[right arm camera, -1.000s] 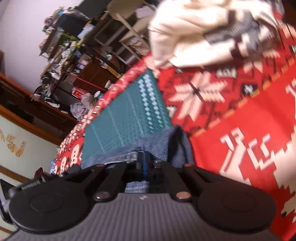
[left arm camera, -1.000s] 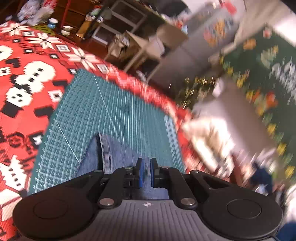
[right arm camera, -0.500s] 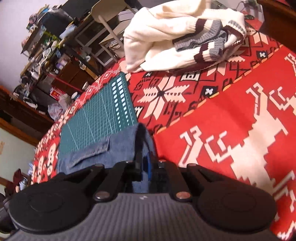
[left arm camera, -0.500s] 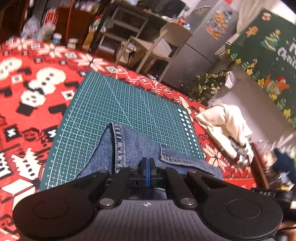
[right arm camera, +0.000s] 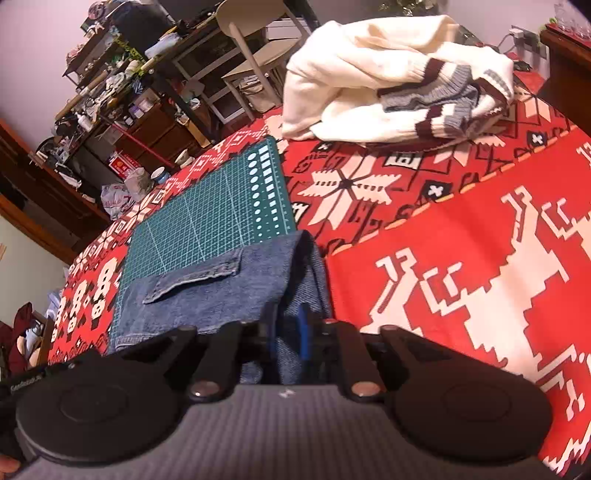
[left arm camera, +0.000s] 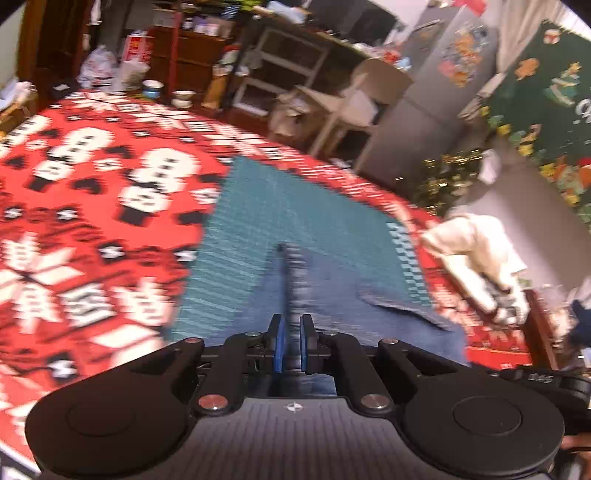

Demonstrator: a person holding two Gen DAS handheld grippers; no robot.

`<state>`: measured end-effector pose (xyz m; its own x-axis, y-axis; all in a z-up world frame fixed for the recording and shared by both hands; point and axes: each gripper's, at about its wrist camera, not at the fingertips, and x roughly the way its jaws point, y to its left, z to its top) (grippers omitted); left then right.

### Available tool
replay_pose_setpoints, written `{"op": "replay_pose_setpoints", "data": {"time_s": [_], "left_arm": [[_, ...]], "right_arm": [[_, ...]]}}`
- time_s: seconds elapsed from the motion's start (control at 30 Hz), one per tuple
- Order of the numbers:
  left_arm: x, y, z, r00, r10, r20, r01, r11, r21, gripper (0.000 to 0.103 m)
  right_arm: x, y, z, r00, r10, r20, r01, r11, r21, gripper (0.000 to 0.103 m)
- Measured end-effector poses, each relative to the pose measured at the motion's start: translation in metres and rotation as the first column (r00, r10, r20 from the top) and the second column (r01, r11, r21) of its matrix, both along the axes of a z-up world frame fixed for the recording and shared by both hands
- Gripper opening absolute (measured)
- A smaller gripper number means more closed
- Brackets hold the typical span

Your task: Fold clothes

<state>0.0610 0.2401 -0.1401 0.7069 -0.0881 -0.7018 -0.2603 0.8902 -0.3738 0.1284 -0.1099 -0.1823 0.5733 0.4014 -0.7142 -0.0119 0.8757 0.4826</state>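
Looking along the right gripper [right arm camera: 287, 328]: seeing the folded denim garment [right arm camera: 207, 295] flat on the near part of the green cutting mat [right arm camera: 199, 221], with its right edge hanging a little past the mat onto the red patterned tablecloth [right arm camera: 443, 229]. Showing a pocket flap on the top layer, near the middle. Standing with the jaws a small way apart around the right folded edge of the denim, having just been opening; cloth between them, but the right blue pad bare and not pressing, so no real grip there.

Looking along the left gripper [left arm camera: 290, 332], in a blurred picture: pinching a raised fold of the same denim, with the two blue pads nearly together and only a thin slot between them, the ridge of cloth running from the far tip of the fold straight into that slot. Lifting this fold slightly off the mat.

Noting further away, at the far right of the table, a crumpled cream sweater [right arm camera: 369, 74] with grey and maroon striped cuffs, well apart from the denim. Noting behind the table a pale chair [right arm camera: 251, 22] and crowded shelves.
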Motion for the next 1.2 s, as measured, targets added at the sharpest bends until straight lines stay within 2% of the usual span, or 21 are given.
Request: {"op": "replay_pose_setpoints", "data": {"time_s": [0.03, 0.1, 0.17, 0.37, 0.47, 0.67, 0.8, 0.93, 1.13, 1.2], "left_arm": [[-0.002, 0.007, 0.002, 1.000, 0.015, -0.019, -0.015, 1.000, 0.004, 0.008], [-0.005, 0.022, 0.006, 0.997, 0.043, -0.060, -0.043, 0.999, 0.006, 0.021], [-0.009, 0.036, 0.013, 0.995, 0.063, -0.078, -0.061, 0.998, 0.019, 0.029], [-0.021, 0.063, 0.028, 0.984, 0.087, -0.154, -0.080, 0.996, 0.051, 0.039], [-0.031, 0.071, 0.025, 0.980, 0.086, -0.179, -0.084, 0.996, 0.019, 0.046], [-0.043, 0.079, 0.002, 0.971, 0.116, -0.208, -0.135, 0.988, -0.078, 0.046], [-0.044, 0.075, -0.004, 0.972, 0.109, -0.207, -0.129, 0.988, -0.086, 0.046], [-0.045, 0.077, -0.003, 0.977, 0.099, -0.187, -0.120, 0.987, -0.109, 0.046], [-0.057, 0.087, -0.005, 0.981, 0.139, -0.134, -0.166, 0.963, -0.214, 0.048], [-0.057, 0.087, -0.005, 0.981, 0.145, -0.131, -0.170, 0.964, -0.204, 0.048]], "right_arm": [[0.001, -0.001, -0.001, 1.000, -0.001, -0.002, 0.002, 1.000, 0.003, 0.021], [0.001, -0.002, -0.002, 1.000, -0.004, -0.005, 0.004, 1.000, 0.005, 0.021], [0.002, -0.001, -0.001, 1.000, -0.002, -0.002, 0.002, 1.000, -0.005, 0.021], [0.001, 0.003, -0.002, 1.000, 0.022, -0.002, -0.022, 0.999, -0.044, 0.021], [0.001, -0.002, -0.004, 1.000, 0.002, -0.019, -0.002, 1.000, -0.005, 0.021], [-0.002, -0.007, -0.006, 0.999, -0.019, -0.035, 0.021, 0.999, 0.031, 0.022], [-0.003, -0.007, -0.008, 0.999, -0.017, -0.041, 0.019, 0.999, 0.028, 0.022], [-0.004, -0.007, -0.008, 0.999, -0.022, -0.043, 0.023, 0.999, 0.033, 0.022], [-0.003, -0.009, -0.009, 0.998, -0.029, -0.052, 0.032, 0.998, 0.050, 0.023], [-0.002, -0.007, -0.010, 0.998, -0.027, -0.054, 0.030, 0.998, 0.046, 0.023]]}}
